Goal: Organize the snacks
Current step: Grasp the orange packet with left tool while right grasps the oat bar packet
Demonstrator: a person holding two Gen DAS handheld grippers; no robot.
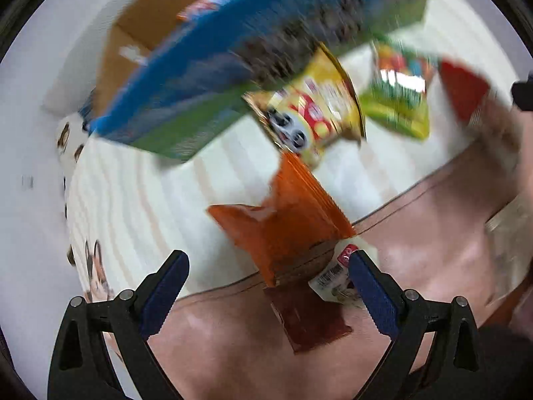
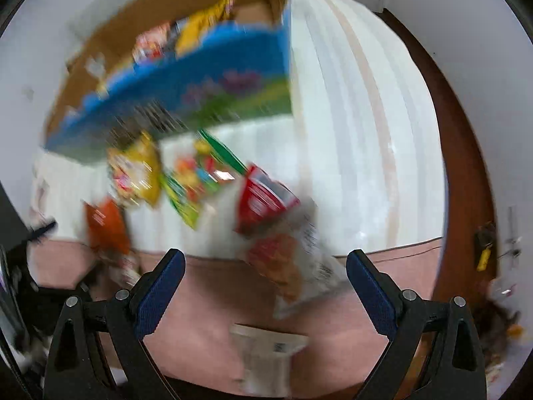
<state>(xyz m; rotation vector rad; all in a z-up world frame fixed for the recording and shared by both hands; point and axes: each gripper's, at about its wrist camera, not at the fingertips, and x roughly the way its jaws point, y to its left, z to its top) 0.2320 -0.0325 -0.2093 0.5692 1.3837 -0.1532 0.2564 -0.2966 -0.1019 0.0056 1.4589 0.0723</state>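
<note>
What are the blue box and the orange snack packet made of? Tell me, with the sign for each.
Blue box: looks like corrugated cardboard, printed blue and green outside, with plain brown inner walls showing. Orange snack packet: probably glossy plastic film; it shows creases, a ribbed sealed edge and a soft sheen. Motion blur leaves finer detail open.

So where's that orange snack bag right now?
In the left wrist view the orange snack bag lies just ahead of the open left gripper, on the edge of the white striped cloth, below the yellow packet.

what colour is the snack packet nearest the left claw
Orange, with a brown band near its lower end; the orange packet shows best in the left wrist view.
</note>
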